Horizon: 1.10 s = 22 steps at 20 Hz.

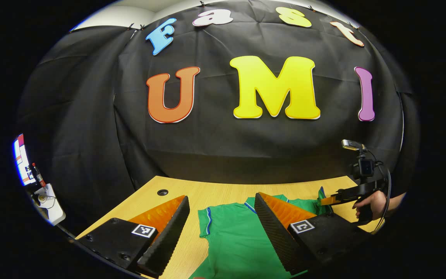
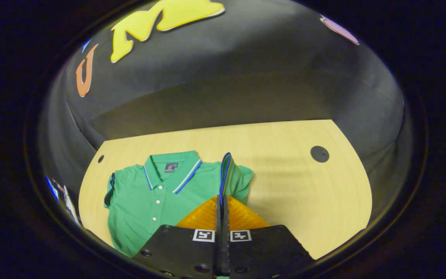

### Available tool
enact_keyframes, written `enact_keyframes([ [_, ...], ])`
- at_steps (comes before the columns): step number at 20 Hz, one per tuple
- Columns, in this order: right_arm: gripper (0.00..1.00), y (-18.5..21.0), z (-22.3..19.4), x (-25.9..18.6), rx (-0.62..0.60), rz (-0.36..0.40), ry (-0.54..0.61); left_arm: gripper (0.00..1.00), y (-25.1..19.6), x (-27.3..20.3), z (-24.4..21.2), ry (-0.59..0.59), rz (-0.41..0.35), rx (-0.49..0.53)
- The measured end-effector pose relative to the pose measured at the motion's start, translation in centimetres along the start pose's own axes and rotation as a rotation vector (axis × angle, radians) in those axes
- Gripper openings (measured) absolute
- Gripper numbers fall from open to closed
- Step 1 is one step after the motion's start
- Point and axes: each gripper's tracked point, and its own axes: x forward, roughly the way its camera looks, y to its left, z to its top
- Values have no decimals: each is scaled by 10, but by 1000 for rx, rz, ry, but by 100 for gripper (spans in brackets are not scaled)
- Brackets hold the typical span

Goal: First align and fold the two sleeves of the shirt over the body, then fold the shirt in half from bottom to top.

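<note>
A green polo shirt (image 2: pixel 149 197) with blue-and-white trim lies front up on the wooden table (image 2: pixel 304 193), collar toward the far wall. My right gripper (image 2: pixel 222 199) is shut on the shirt's right sleeve (image 2: pixel 232 176), whose cuff stands lifted up off the table. In the left gripper view the shirt (image 1: pixel 234 236) lies below my left gripper (image 1: pixel 221 205), which is open above the fabric with nothing between its fingers. The right gripper (image 1: pixel 325 200) also appears there at the far right, held by a hand (image 1: pixel 374 205), pinching the sleeve.
The table has a round cable hole near each far corner (image 2: pixel 319 154) (image 1: pixel 162 192). The black cloth wall stands close behind the table. A white device (image 1: pixel 48 201) sits off the table's left side.
</note>
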Motion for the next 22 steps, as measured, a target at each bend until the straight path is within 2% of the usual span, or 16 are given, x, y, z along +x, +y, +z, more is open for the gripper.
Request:
enact_keyframes([
  [5, 0, 48, -19, 31, 1, -22, 72, 100, 35, -16, 1, -8, 41, -8],
  [7, 1, 68, -21, 32, 10, 3, 80, 100, 52, -22, 0, -8, 63, -7],
  [9, 31, 91, -18, 24, 29, 51, 55, 100, 63, -23, -3, 0, 73, -6],
  [12, 76, 99, -6, 3, 12, 36, -12, 100, 67, -19, -6, 4, 56, -14],
  [13, 81, 100, -2, -10, 0, 29, -36, 100, 67, -16, -6, 6, 48, -15],
  [14, 98, 101, 2, -24, -13, 24, -58, 100, 67, -11, -9, 7, 36, -16],
  [15, 92, 103, 5, -40, -21, 22, -81, 100, 65, -4, -12, 16, 21, -18],
  [16, 96, 105, 8, -57, -30, 25, -106, 100, 63, 5, -17, 26, 4, -18],
  [19, 96, 100, 10, -114, -65, 7, -180, 100, 55, 40, -51, 104, -40, -4],
  [20, 93, 93, 8, -133, -75, -12, -203, 100, 51, 53, -66, 134, -53, -4],
  [22, 96, 79, -3, -164, -88, -49, -225, 100, 46, 79, -96, 192, -72, -9],
])
